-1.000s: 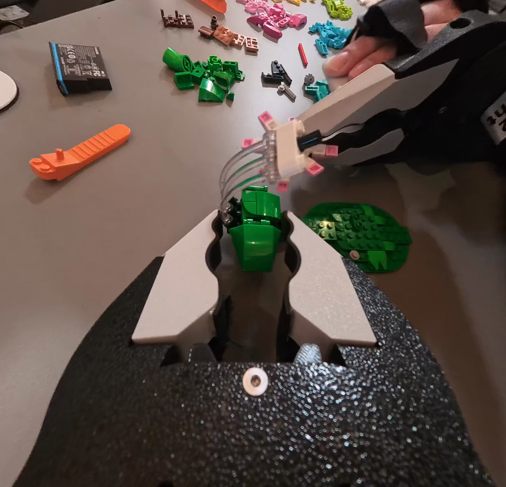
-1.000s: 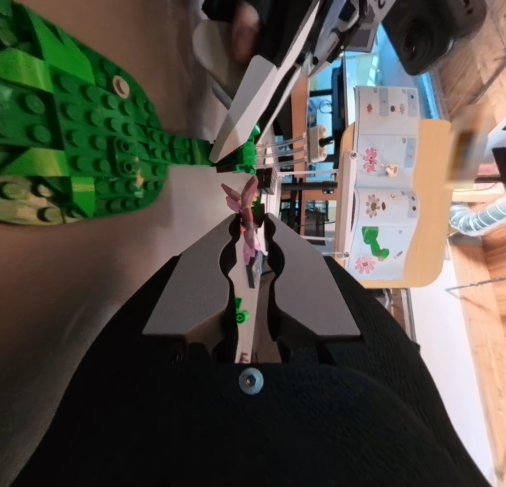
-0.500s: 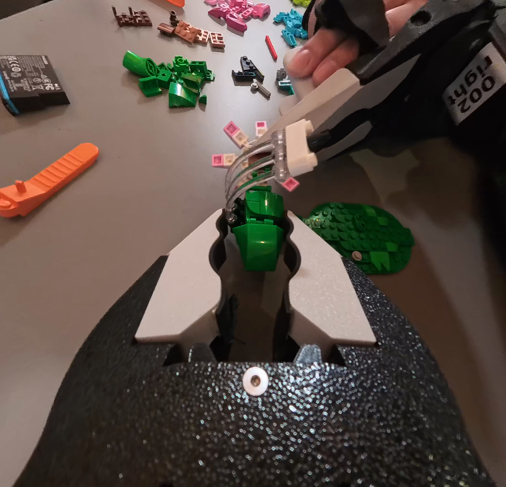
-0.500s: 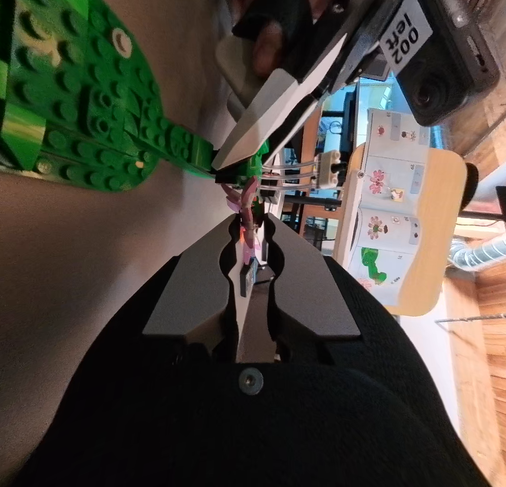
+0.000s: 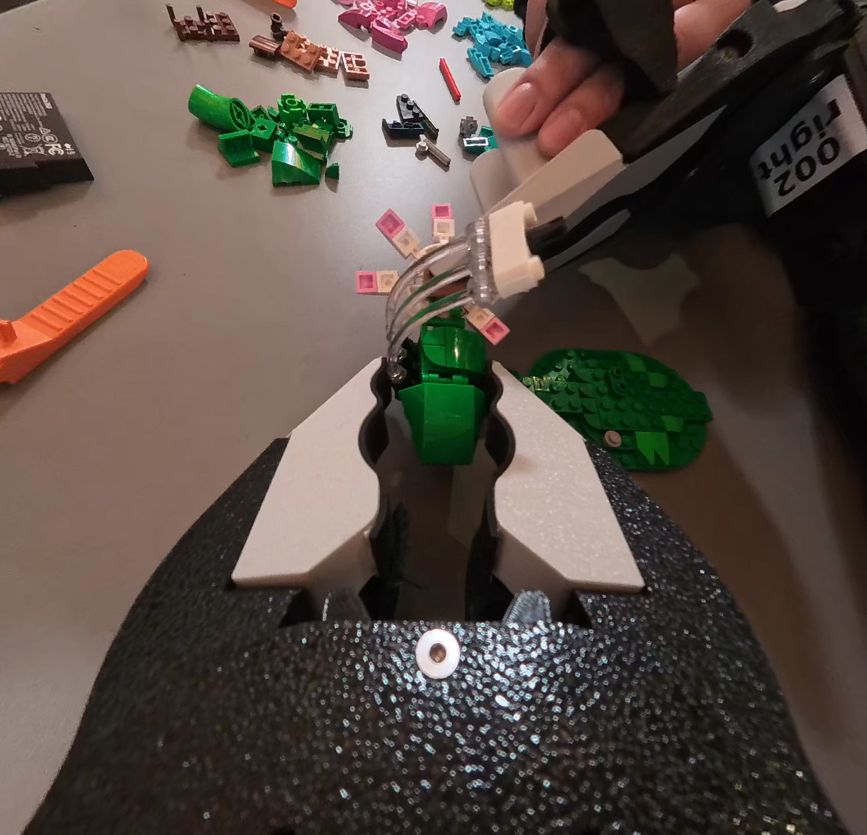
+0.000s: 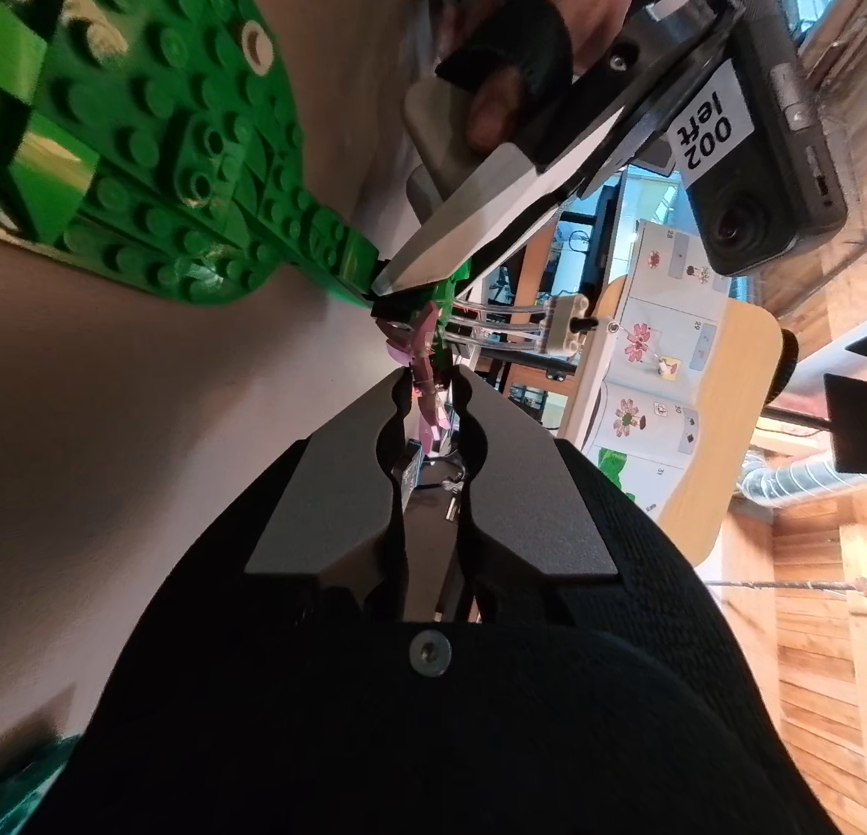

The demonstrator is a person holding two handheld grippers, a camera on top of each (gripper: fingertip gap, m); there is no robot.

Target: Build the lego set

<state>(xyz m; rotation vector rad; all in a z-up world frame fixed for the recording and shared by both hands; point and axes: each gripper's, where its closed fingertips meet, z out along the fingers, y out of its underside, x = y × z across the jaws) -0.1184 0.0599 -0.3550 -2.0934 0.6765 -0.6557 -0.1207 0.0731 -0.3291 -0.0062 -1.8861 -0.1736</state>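
Just right of the left gripper (image 5: 438, 392), the green leaf plate (image 5: 624, 409) lies flat, waiting for its plant. That gripper is closed on the green stem block (image 5: 443, 418), bracing it upright. Ahead and above, the right gripper (image 5: 553, 244) pinches the black peg behind the pink flower (image 5: 436, 268), probably steering its clear stalks toward the block.

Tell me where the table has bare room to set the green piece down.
Bare table lies between the orange separator, the loose green bricks and the left gripper. Crowded: the far brick piles and the green leaf plate side.
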